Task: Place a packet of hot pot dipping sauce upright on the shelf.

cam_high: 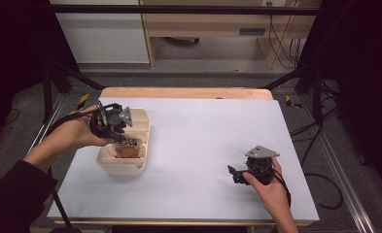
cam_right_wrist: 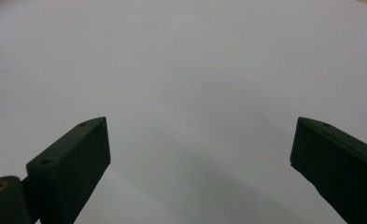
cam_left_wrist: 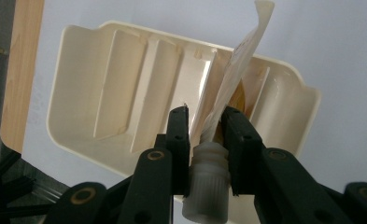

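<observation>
Right gripper [cam_high: 233, 174]: nearest me, low over the white table [cam_high: 203, 141] at its near right; its own view shows the jaws spread wide above bare tabletop.
Left gripper [cam_high: 118, 137]: farther off at the left, over the cream tray [cam_high: 125, 167].
Pouch [cam_left_wrist: 232, 79]: the left gripper view shows the jaws clamped on its neck just above a white ribbed cap [cam_left_wrist: 208, 186], the pouch body hanging into a tray slot; from the high view it is just an orange-brown packet [cam_high: 127, 148].
Tray dividers [cam_left_wrist: 141, 93]: plain in the left gripper view.
</observation>
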`<state>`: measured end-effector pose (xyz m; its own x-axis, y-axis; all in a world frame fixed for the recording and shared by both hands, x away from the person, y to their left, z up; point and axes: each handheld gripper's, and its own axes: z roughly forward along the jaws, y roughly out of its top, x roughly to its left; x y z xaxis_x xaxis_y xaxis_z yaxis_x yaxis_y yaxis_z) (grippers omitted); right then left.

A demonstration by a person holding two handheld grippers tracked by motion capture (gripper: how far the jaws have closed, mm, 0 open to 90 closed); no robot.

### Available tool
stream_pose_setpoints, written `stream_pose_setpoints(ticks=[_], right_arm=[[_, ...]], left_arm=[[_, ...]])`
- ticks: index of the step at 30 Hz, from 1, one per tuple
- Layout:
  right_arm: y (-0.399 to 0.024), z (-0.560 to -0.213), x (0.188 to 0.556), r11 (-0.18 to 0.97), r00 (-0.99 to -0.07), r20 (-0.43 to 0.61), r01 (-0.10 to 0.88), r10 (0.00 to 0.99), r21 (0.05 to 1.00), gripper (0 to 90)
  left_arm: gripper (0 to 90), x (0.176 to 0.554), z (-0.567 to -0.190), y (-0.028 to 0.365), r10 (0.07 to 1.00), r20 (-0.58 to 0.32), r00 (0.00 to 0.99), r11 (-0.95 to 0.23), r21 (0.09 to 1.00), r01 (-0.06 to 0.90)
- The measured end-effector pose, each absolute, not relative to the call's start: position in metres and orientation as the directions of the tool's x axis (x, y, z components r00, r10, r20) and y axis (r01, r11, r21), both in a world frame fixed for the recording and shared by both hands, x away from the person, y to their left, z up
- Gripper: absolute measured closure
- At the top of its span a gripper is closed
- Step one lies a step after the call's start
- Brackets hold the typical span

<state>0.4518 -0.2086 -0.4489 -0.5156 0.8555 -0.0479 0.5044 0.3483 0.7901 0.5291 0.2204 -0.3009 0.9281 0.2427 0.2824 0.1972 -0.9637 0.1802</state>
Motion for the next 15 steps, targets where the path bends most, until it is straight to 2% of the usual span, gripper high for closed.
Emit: stream_pose_setpoints(ticks=[15], right_arm=[[-0.2083,-0.4484,0.4508,0.346,-0.511,-0.048,0.508,0.858,0.789,5.4]], left_arm=[[73.2,0.5297,-0.3069,0.223,0.244,0.279,0.929,-0.961,0.198,0.193]])
